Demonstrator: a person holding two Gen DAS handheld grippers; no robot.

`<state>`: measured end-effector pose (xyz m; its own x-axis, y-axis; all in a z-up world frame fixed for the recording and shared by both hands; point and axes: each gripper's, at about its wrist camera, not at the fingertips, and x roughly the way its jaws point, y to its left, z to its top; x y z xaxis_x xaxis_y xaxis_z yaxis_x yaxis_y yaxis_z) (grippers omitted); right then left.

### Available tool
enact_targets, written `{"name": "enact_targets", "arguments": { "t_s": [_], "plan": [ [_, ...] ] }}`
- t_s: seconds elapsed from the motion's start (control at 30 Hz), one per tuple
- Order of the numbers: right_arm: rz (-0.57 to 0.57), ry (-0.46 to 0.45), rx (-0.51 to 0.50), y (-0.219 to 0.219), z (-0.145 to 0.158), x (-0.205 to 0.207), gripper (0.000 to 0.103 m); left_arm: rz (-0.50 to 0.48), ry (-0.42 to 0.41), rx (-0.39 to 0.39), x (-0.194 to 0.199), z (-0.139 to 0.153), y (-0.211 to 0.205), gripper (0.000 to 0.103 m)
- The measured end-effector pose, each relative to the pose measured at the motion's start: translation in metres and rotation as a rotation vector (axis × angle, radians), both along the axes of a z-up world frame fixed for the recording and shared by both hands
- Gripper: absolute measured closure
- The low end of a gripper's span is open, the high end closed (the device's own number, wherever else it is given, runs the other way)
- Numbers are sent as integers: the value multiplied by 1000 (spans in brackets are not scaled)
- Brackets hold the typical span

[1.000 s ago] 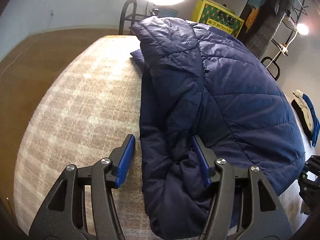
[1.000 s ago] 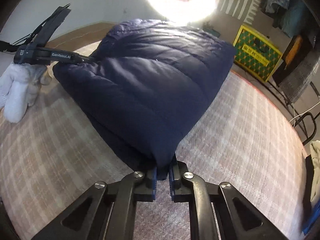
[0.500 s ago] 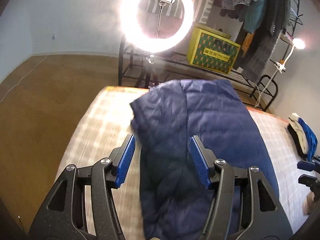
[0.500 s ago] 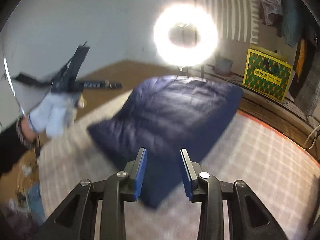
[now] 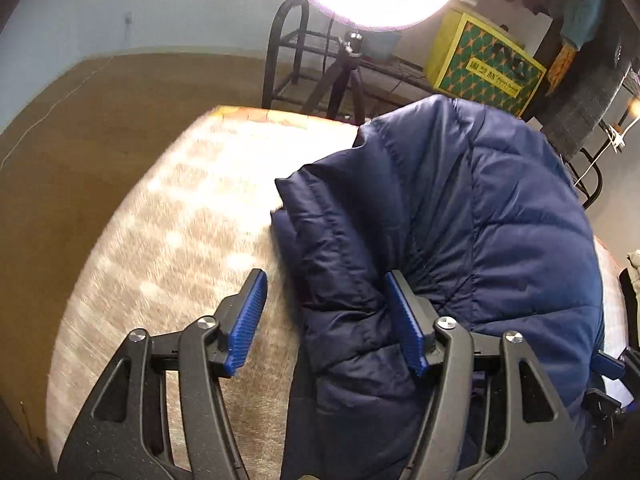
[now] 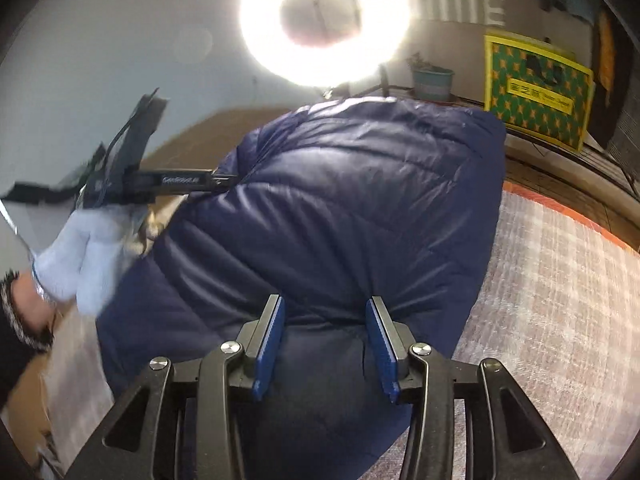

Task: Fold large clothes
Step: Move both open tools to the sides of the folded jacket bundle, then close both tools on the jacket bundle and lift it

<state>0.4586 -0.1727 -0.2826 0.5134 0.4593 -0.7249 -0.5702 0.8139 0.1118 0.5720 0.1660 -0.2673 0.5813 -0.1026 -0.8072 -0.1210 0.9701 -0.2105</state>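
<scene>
Jacket [image 5: 460, 240], navy and quilted, lies bunched on the checked beige table cover [image 5: 168, 248], its bulk puffed up ahead of both grippers. Left gripper [image 5: 326, 320] stands wide open, holding nothing: its right blue pad [image 5: 404, 332] presses into a creased fold at the jacket's near edge, while the left pad [image 5: 246, 320] hangs over bare cover just beside the cloth. Right gripper [image 6: 325, 340] is also parted, about half open, with the jacket's dark near edge lying between and under its fingers but not pinched. From the right wrist view, the left gripper's black frame [image 6: 160, 180] shows off to the left, held by a white-gloved hand [image 6: 76, 264], its tip at the jacket's far left side. Ring light [image 6: 324, 16] glares straight ahead beyond the jacket, and a yellow-green patterned box [image 6: 536, 88] sits on a rack to the front right. Hanging clothes [image 5: 580, 12] show dimly at the far right.
</scene>
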Motion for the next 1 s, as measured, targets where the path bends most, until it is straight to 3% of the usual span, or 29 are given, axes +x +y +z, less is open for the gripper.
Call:
{"name": "enact_targets", "arguments": {
  "t_s": [0.1, 0.17, 0.2, 0.27, 0.3, 0.4, 0.43, 0.7, 0.87, 1.0],
  "plan": [
    [14, 24, -24, 0, 3, 0, 59, 1, 5, -19, -5, 7, 9, 38],
    [23, 50, 37, -11, 13, 4, 56, 23, -23, -90, -13, 16, 24, 38],
    [20, 55, 75, -20, 18, 6, 44, 39, -40, -169, -17, 20, 37, 38],
    [-12, 37, 158, -42, 27, 9, 31, 76, -58, -324, -22, 23, 62, 35],
    [-26, 18, 192, -52, 31, 9, 26, 92, -64, -440, -24, 21, 77, 33],
    [-65, 15, 241, -72, 35, 15, 15, 106, -24, -716, -22, 4, 107, 29],
    [-80, 38, 260, -80, 34, 21, 15, 98, -1, -753, -20, -2, 111, 29],
    [-157, 211, 404, -117, 15, 54, 12, 9, 103, -759, -7, -25, 99, 29],
    [-208, 293, 507, -126, -2, 79, 11, 2, 88, -802, 1, -29, 90, 29],
    [-255, 330, 554, -127, -14, 96, 12, -22, 99, -787, 10, -27, 82, 29]
  ]
}}
